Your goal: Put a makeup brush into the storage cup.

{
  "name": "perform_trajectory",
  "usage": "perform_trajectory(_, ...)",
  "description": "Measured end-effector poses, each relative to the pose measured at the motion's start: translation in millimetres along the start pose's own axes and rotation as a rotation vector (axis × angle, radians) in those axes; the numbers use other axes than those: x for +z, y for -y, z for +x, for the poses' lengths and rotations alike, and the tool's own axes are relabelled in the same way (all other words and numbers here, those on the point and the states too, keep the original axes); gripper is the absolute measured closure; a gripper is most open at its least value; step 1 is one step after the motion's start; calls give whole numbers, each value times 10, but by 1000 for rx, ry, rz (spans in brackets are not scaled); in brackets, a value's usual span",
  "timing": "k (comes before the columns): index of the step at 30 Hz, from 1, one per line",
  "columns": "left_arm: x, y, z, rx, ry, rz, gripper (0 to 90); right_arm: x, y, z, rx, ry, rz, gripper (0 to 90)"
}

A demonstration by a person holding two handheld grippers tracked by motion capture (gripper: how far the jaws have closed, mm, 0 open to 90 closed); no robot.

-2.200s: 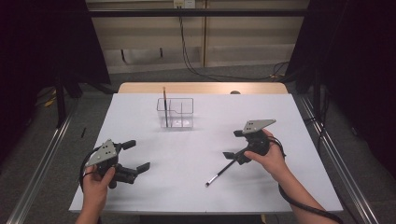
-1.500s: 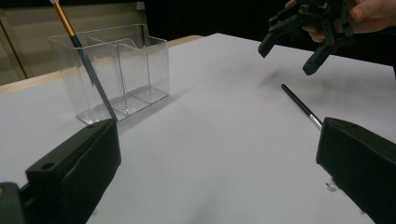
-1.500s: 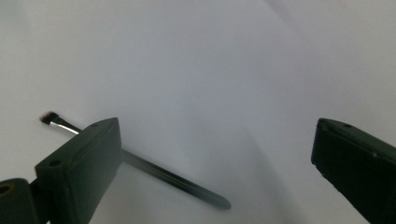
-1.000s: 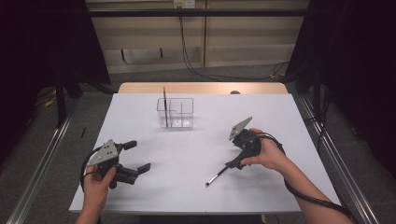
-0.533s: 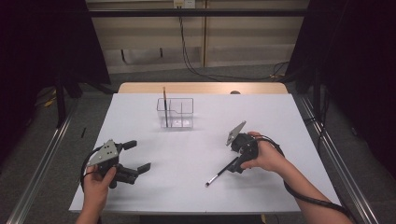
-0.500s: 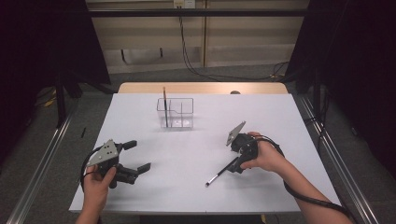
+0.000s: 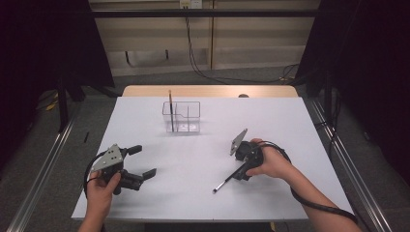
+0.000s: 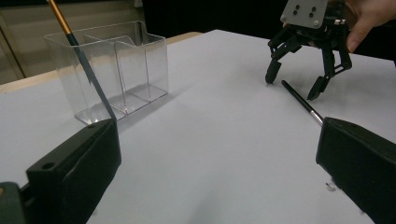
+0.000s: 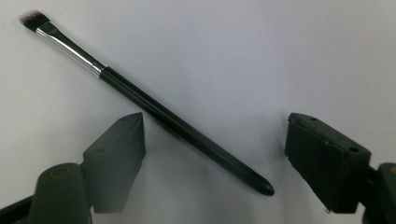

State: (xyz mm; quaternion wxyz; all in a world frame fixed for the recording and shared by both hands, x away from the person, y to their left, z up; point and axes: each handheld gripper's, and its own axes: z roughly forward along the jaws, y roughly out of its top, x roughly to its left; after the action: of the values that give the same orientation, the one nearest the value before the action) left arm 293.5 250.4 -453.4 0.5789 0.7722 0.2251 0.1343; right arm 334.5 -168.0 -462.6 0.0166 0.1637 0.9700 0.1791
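A: State of the right gripper (image 9: 212,154)?
B: Released; jaws have just been closing, pads clear of the brush (image 9: 154,109).
A: Brush location?
B: Flat on the table (image 7: 193,159), handle end between the jaws, bristles beyond them.
A: Left gripper (image 7: 145,162)?
B: Released, empty.

A slim makeup brush (image 9: 154,112) has a glossy black handle, a shiny silver metal ferrule and dark bristles fading to a pale tip. It lies on a plain white table top (image 7: 193,159) with no pattern. The right gripper (image 8: 299,79) is black, topped by a grey plate dotted with small dark holes; the left gripper (image 7: 142,162) is black too, with a light grey plate. A clear, colourless plastic organiser box (image 7: 186,116) holds 1 thin brush (image 8: 81,56) with a golden-orange upper handle and a dark grey lower part. The far table edge (image 7: 208,91) is pale wood-coloured.
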Motion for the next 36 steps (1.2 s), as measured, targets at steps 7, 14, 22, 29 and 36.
perform_trajectory(7, -1, 0, 5, 0, -2, 2, 0, -6, -22, 2, -14, -15, 11, 251)
perform_trajectory(14, -6, -5, 7, 7, -4, 4, 0, -43, -29, 47, -38, -27, 14, 455)
perform_trajectory(22, -19, -10, 11, 10, -7, 5, 0, -73, -28, 112, -98, -47, 19, 671)
perform_trajectory(29, -25, -4, 14, 9, -8, 6, 0, -87, -80, 168, -109, -63, 93, 849)
perform_trajectory(36, -31, -3, 17, 9, -8, 6, 0, -94, -96, 167, -55, -58, 133, 849)
